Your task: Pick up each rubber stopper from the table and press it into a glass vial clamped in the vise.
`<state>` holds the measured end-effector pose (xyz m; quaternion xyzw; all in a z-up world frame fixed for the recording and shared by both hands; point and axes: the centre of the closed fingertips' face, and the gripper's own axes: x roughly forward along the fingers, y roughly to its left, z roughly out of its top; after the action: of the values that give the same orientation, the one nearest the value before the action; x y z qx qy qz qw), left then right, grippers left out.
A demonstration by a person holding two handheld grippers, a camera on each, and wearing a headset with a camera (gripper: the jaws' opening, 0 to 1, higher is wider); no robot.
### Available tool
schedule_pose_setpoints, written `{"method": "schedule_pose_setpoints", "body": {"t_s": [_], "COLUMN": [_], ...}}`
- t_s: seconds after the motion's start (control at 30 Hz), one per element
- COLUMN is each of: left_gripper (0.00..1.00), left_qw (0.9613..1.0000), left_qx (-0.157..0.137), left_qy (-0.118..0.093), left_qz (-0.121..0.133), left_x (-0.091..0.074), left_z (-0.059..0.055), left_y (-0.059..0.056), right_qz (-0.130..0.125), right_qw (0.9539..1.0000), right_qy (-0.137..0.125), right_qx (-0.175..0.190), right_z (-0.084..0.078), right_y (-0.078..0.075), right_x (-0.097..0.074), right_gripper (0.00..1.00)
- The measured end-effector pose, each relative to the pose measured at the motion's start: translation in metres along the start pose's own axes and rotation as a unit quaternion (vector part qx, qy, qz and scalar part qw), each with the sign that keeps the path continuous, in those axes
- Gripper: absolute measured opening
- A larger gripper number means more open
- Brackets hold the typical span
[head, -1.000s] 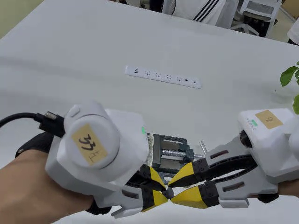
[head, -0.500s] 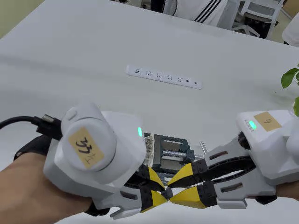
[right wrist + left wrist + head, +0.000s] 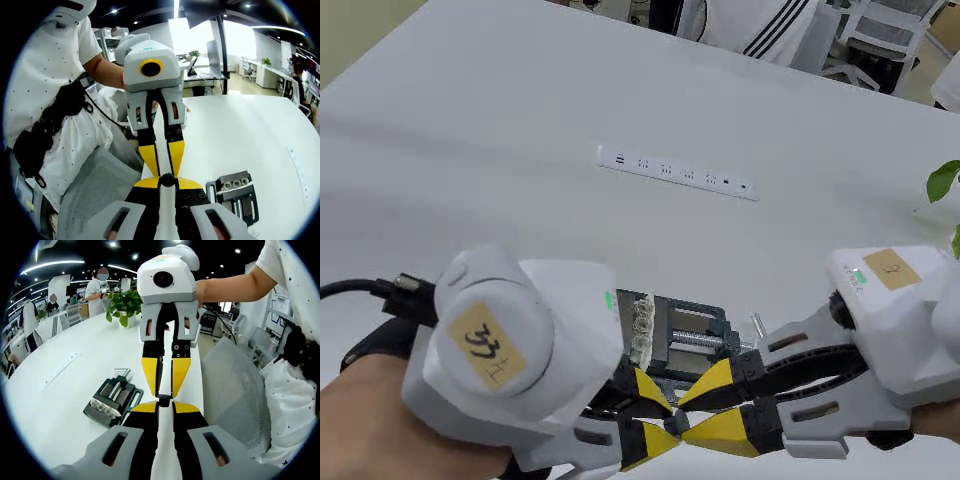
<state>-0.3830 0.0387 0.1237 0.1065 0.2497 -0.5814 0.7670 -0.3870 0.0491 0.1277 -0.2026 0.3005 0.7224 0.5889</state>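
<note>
A small dark rubber stopper (image 3: 677, 431) sits right where the two grippers meet tip to tip, low over the table's near edge. My left gripper (image 3: 660, 425) reaches in from the left and my right gripper (image 3: 695, 420) from the right. Both pairs of yellow-tipped jaws are nearly closed around the stopper (image 3: 163, 401) (image 3: 167, 180). Just beyond the tips stands a dark vise (image 3: 685, 335) with a row of glass vials (image 3: 643, 325) clamped in it. The vise (image 3: 112, 400) lies left of the jaws in the left gripper view, and the vise (image 3: 235, 192) lies to the right in the right gripper view.
A white power strip (image 3: 675, 172) lies mid-table beyond the vise. A potted plant (image 3: 945, 185) stands at the right edge. A grey mesh chair (image 3: 235, 390) is beside the table, close to the person. Other people sit at the far side.
The head camera has tilted, so everything sits a little lower in the picture. The two grippers stay tip to tip on the stopper, in front of the vise.
</note>
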Motion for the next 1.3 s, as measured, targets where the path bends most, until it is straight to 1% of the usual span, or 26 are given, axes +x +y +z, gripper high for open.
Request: {"method": "schedule_pose_setpoints", "body": {"t_s": [0.13, 0.27, 0.37, 0.47, 0.77, 0.8, 0.87, 1.07, 1.17, 1.3], "left_gripper": [0.10, 0.13, 0.12, 0.15, 0.23, 0.24, 0.27, 0.38, 0.39, 0.43], "left_qw": [0.9999, 0.9996, 0.9995, 0.9993, 0.9975, 0.9968, 0.9959, 0.9948, 0.9942, 0.9928], "left_qx": [-0.007, -0.012, -0.014, -0.017, -0.036, -0.040, -0.044, -0.034, -0.033, -0.036], "left_qy": [-0.010, -0.019, -0.020, -0.021, -0.028, -0.029, -0.035, -0.031, -0.029, -0.035], "left_qz": [0.005, 0.016, 0.019, 0.024, 0.055, 0.062, 0.070, 0.091, 0.098, 0.108], "left_x": [-0.003, -0.007, -0.008, -0.011, -0.019, -0.021, -0.024, -0.029, -0.031, -0.034], "left_z": [0.002, 0.003, 0.000, -0.002, -0.011, -0.014, -0.016, -0.025, -0.028, -0.032], "left_y": [0.003, 0.007, 0.008, 0.009, 0.020, 0.025, 0.029, 0.038, 0.041, 0.047], "right_qz": [-0.002, -0.008, -0.012, -0.018, -0.038, -0.041, -0.046, -0.067, -0.075, -0.087], "right_qw": [1.0000, 1.0000, 0.9999, 0.9998, 0.9992, 0.9991, 0.9988, 0.9973, 0.9963, 0.9946], "right_qy": [0.002, 0.002, 0.005, 0.007, 0.008, 0.011, 0.013, 0.030, 0.040, 0.055], "right_qx": [0.000, 0.002, -0.001, -0.003, 0.003, 0.002, 0.004, 0.010, 0.009, 0.013], "right_z": [0.003, 0.007, 0.008, 0.010, 0.017, 0.017, 0.018, 0.016, 0.015, 0.014], "right_y": [-0.004, -0.010, -0.014, -0.020, -0.039, -0.041, -0.046, -0.062, -0.070, -0.085], "right_x": [-0.002, -0.005, -0.006, -0.009, -0.015, -0.015, -0.015, -0.016, -0.014, -0.014], "right_gripper": [0.05, 0.05, 0.05, 0.05, 0.05, 0.05, 0.05, 0.05, 0.05, 0.05]}}
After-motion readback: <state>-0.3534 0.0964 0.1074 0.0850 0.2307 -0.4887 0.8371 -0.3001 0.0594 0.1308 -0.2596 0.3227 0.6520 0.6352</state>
